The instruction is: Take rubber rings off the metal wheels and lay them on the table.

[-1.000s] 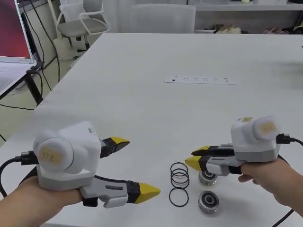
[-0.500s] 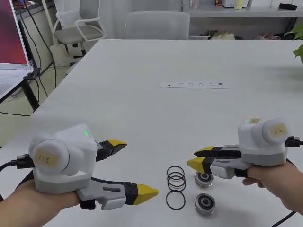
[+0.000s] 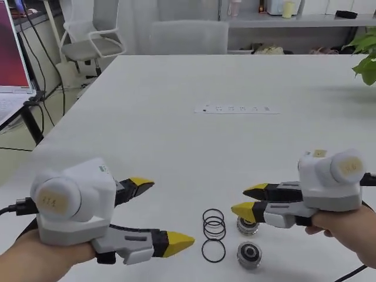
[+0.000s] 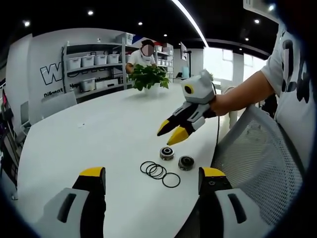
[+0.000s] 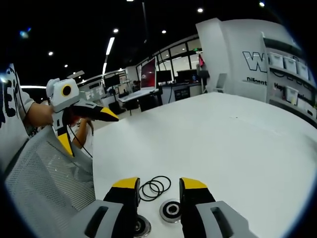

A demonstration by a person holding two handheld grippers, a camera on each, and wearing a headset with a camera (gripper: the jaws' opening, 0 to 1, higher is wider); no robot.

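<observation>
1. Thin black rubber rings (image 3: 214, 224) lie flat on the counter (image 3: 176, 129): three overlapping, one apart.
2. Two silver metal wheels (image 3: 249, 255) sit just beside them.
3. Your left claw (image 3: 169, 211) gapes wide, empty.
4. Your right claw (image 3: 241, 200) is part open and empty, hovering by the wheels.

The left gripper (image 3: 163, 211) and right gripper (image 3: 246, 200) each have a pale grey body, black jaws with yellow tips and a black cable (image 3: 12, 208), and the person wears a white short-sleeved T-shirt (image 4: 290, 84) with black print.
</observation>
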